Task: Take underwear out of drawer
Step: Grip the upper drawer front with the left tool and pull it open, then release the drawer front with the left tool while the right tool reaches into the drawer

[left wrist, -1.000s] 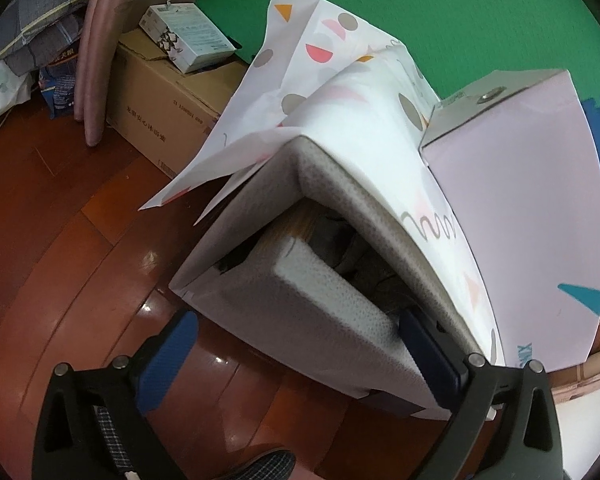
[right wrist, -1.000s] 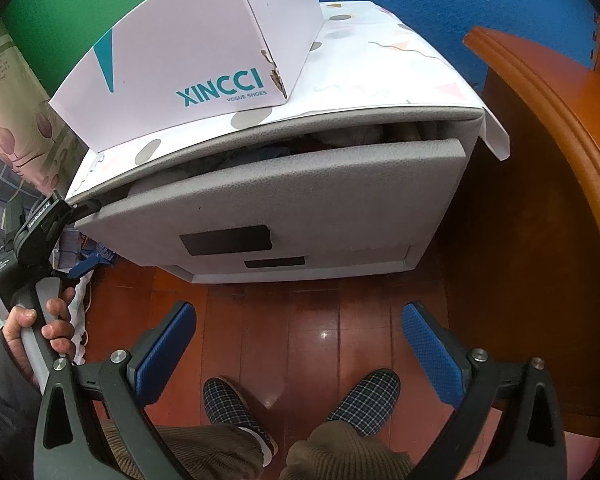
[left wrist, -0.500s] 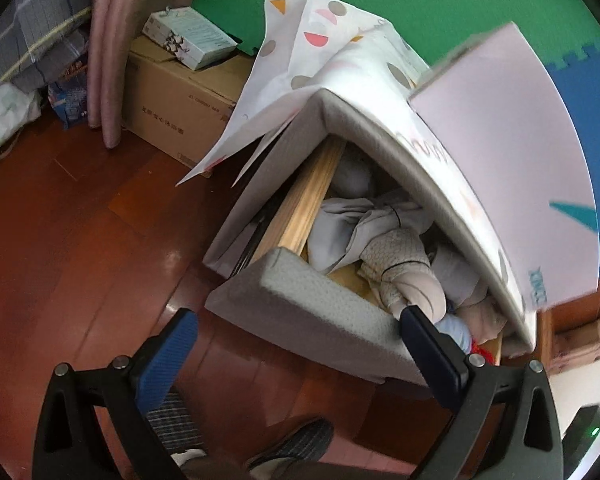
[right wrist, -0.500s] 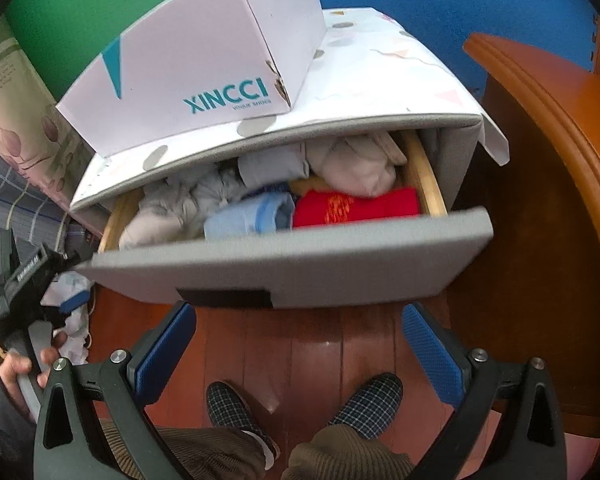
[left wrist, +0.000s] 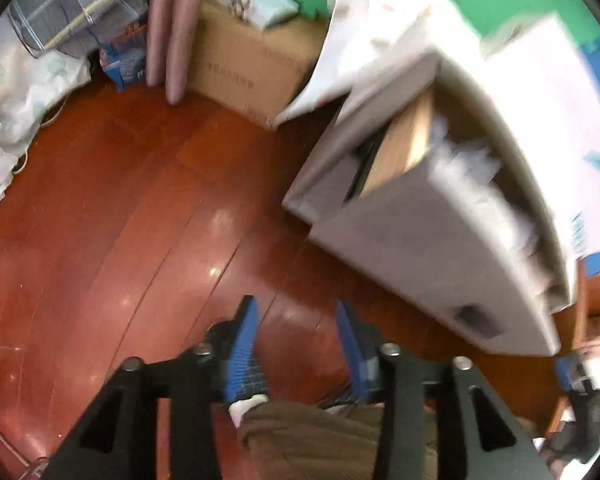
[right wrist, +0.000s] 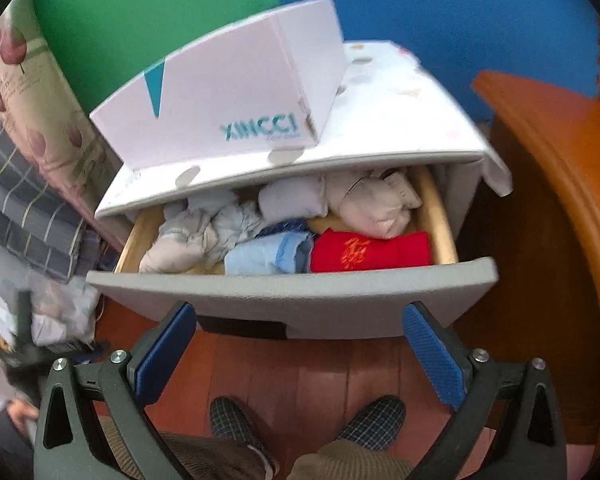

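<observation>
The grey drawer (right wrist: 300, 296) of a small cabinet stands pulled out. Inside lies folded underwear: a red piece (right wrist: 372, 252) at the right front, a light blue one (right wrist: 268, 258) beside it, a beige bundle (right wrist: 372, 204) behind, and crumpled grey pieces (right wrist: 204, 232) at the left. My right gripper (right wrist: 298, 354) hovers open just before the drawer front, holding nothing. In the blurred left wrist view, my left gripper (left wrist: 298, 344) is over bare floor left of the drawer (left wrist: 420, 248). Its jaws are closing with nothing between them.
A white XINCCI shoe box (right wrist: 236, 100) sits on the cabinet's patterned cover. Orange wooden furniture (right wrist: 560, 200) stands close on the right. A cardboard box (left wrist: 244, 64) and bags (left wrist: 16, 92) lie left of the cabinet. The person's checked slippers (right wrist: 228, 416) are on the wooden floor below.
The drawer went from shut to pulled out, showing the clothes. My left gripper drew away from the drawer's left corner and its jaws narrowed. The right gripper stayed wide.
</observation>
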A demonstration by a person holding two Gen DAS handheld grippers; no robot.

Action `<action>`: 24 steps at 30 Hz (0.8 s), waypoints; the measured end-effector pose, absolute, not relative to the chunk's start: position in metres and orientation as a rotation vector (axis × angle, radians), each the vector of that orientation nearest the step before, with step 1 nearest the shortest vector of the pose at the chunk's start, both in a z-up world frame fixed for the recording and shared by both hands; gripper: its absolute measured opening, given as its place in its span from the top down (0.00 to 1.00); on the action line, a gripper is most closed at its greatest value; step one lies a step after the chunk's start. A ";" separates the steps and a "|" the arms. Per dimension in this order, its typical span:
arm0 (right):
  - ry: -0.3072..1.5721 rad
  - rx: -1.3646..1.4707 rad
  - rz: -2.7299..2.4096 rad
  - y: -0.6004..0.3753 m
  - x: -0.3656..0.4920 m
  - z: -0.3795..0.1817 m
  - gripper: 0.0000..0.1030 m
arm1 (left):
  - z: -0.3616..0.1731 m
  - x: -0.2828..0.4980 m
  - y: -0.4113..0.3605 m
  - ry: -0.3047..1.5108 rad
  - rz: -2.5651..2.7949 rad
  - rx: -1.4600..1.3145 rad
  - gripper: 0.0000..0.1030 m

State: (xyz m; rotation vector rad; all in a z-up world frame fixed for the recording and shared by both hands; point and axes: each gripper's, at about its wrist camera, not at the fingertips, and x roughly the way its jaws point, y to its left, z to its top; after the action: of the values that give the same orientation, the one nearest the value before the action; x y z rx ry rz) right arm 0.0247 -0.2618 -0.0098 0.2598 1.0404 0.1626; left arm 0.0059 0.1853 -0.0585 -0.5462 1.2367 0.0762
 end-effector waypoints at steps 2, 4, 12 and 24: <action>1.048 0.291 0.173 -0.264 0.025 -0.012 0.00 | -0.035 0.009 0.183 1.164 0.073 -0.531 0.32; 1.041 0.283 0.162 -0.263 0.024 -0.012 0.00 | -0.023 0.017 0.176 1.129 0.060 -0.539 0.31; 1.025 0.254 0.143 -0.265 0.020 -0.009 0.00 | -0.045 0.063 0.145 1.206 0.020 -0.706 0.25; 1.034 0.266 0.153 -0.266 0.021 -0.011 0.00 | -0.066 0.080 0.152 1.181 0.072 -0.773 0.16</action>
State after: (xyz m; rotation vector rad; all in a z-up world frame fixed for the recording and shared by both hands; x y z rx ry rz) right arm 0.0213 -0.2658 -0.0111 0.2662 1.0336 0.1530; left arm 0.0802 0.1518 -0.0660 -0.7726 1.1807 0.0721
